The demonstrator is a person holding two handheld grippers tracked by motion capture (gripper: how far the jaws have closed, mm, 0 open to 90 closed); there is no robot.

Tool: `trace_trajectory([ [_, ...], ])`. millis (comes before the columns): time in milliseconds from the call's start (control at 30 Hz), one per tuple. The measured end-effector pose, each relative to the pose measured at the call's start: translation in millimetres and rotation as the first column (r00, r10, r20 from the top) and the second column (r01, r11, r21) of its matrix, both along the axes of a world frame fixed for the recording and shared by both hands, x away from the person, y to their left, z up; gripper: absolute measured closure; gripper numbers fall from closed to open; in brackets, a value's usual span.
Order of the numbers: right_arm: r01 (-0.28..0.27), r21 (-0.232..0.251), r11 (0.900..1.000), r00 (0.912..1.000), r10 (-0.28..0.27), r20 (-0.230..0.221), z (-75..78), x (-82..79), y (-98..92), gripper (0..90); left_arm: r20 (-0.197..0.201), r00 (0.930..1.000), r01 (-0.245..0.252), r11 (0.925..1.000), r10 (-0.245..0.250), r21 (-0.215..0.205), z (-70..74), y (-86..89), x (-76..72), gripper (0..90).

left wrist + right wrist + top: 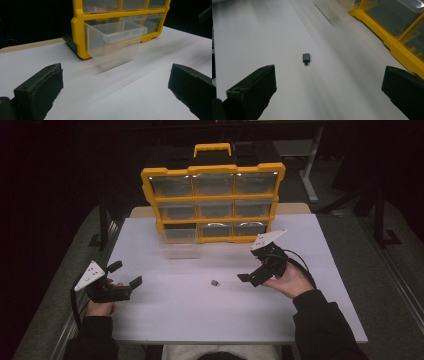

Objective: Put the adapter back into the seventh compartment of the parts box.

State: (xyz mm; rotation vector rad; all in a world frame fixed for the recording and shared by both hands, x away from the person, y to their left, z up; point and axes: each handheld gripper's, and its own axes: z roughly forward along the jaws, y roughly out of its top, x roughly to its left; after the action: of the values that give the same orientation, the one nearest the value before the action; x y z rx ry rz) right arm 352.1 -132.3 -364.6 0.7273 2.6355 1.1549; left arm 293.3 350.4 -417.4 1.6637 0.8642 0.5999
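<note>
A small dark grey adapter (215,282) lies on the white table (200,315), near its middle. In the right gripper view the adapter (306,58) lies ahead of the jaws, and nothing is between them. My right gripper (254,270) is open, held a little to the right of the adapter and tilted toward it. My left gripper (125,274) is open at the table's left side, with nothing in it. A yellow organiser (214,200) of clear drawers stands at the back. Its bottom-left clear drawer (115,42) is pulled out toward me.
The organiser (80,30) has a yellow carry handle (212,148) on top. Dark floor and table legs surround the table. The person's sleeves come in at the bottom edge.
</note>
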Motion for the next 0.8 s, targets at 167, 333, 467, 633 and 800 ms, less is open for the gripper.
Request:
trace_trajectory([
  [167,-0.018,-0.013,1.000,0.9998,0.018,-0.003,-1.6,2.0,7.0,0.0,0.000,1.0000,-0.001,1.0000,0.001,0.001,-0.1,-0.1,0.2,0.0],
  [333,-0.034,-0.023,0.999,0.9994,0.034,-0.007,-2.0,2.8,13.5,0.0,-0.001,1.0000,-0.001,1.0000,0.001,0.001,0.0,-0.1,0.1,0.0],
  [467,-0.045,-0.031,0.999,0.9990,0.045,-0.010,-2.8,3.9,17.9,0.0,0.000,1.0000,0.002,1.0000,-0.002,0.001,0.0,-0.3,0.1,0.0],
  [633,-0.057,-0.047,0.997,0.9983,0.056,-0.018,-4.8,6.6,23.2,0.0,0.000,1.0000,0.002,1.0000,-0.002,0.002,-0.1,-0.1,0.4,0.0],
  [800,-0.066,-0.058,0.996,0.9975,0.064,-0.029,-8.2,10.5,27.8,0.0,0.000,1.0000,0.002,1.0000,-0.002,0.003,-0.3,-0.2,0.5,0.0],
])
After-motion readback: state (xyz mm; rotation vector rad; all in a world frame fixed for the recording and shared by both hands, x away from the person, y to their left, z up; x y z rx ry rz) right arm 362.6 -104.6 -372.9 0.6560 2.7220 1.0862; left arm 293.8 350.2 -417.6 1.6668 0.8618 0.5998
